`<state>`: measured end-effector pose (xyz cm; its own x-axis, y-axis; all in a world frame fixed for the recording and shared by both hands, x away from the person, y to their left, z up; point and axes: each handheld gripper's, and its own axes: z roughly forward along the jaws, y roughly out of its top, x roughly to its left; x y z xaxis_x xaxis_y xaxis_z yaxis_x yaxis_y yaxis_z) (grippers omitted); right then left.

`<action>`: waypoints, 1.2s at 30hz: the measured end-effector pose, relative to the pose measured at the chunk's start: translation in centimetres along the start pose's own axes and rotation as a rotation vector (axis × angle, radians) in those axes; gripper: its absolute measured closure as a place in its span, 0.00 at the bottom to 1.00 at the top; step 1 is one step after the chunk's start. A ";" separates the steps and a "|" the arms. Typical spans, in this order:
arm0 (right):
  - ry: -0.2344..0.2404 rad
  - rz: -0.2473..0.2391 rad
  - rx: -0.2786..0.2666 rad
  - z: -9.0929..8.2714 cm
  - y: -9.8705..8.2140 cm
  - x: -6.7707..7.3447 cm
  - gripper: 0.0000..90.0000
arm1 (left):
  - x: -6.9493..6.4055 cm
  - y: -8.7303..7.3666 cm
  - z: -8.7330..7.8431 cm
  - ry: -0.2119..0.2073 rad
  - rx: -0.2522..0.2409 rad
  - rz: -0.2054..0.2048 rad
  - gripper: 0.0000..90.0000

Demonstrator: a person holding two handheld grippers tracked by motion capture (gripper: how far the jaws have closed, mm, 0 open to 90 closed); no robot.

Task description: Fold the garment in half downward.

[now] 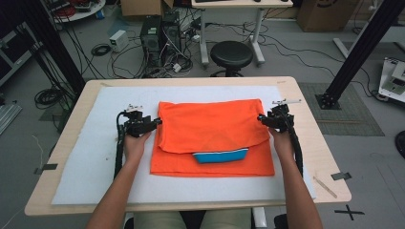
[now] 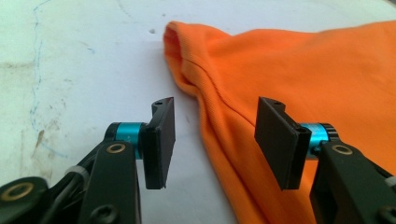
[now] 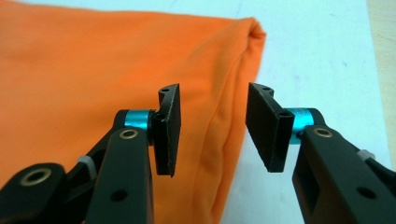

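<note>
Folded orange knit-fabric garment [image 1: 212, 138] lies flat on the white felt table mat [image 1: 86, 157], near the mat's middle; a blue collar band with white trim [image 1: 220, 155] shows at the near edge of its upper fold.

Left gripper [image 1: 152, 123] sits at the garment's left edge. In the left gripper view its jaws stand apart, with the garment's side seam [image 2: 219, 121] lying between them; the pads press on nothing.

Right gripper [image 1: 264, 119] sits at the garment's right edge. In the right gripper view its jaws likewise stand apart around the right folded edge [image 3: 229, 112], unclamped.

Assessment: the step in hand appears to be taking hold of both side edges for a further fold. To do it well, each gripper should go lower so both fabric layers enter the pads, then close on matching points level with each other. An uneven or single-layer hold would likely skew the fold.
</note>
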<state>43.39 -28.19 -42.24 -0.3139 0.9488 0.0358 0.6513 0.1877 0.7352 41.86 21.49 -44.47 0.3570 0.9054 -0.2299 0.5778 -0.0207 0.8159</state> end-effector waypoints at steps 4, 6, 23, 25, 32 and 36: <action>0.014 -0.020 0.006 -1.4 -1.3 0.6 0.60 | -0.8 -1.0 -1.2 -0.037 0.010 0.042 0.51; 0.006 -0.039 0.022 -2.0 -2.2 1.1 0.60 | -1.3 -1.5 -1.6 -0.047 0.024 0.065 0.53; -0.012 -0.035 0.073 -2.4 -5.7 2.3 0.87 | -3.2 -4.6 -4.2 -0.134 0.051 0.100 0.62; -0.031 -0.063 0.076 -2.4 -5.6 2.6 0.89 | -3.1 -4.7 -4.5 -0.146 0.034 0.085 0.62; -0.062 -0.099 0.060 -2.8 -5.6 3.0 0.90 | -3.7 -4.7 -4.3 -0.173 0.047 0.103 0.58; -0.065 -0.110 0.064 -2.7 -5.6 3.1 0.90 | -4.5 -4.7 -3.4 -0.134 0.117 0.159 0.61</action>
<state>36.94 -27.01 -44.41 -0.3421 0.9355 -0.0883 0.6588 0.3057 0.6874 35.05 18.94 -45.46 0.5401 0.8226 -0.1777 0.5844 -0.2147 0.7825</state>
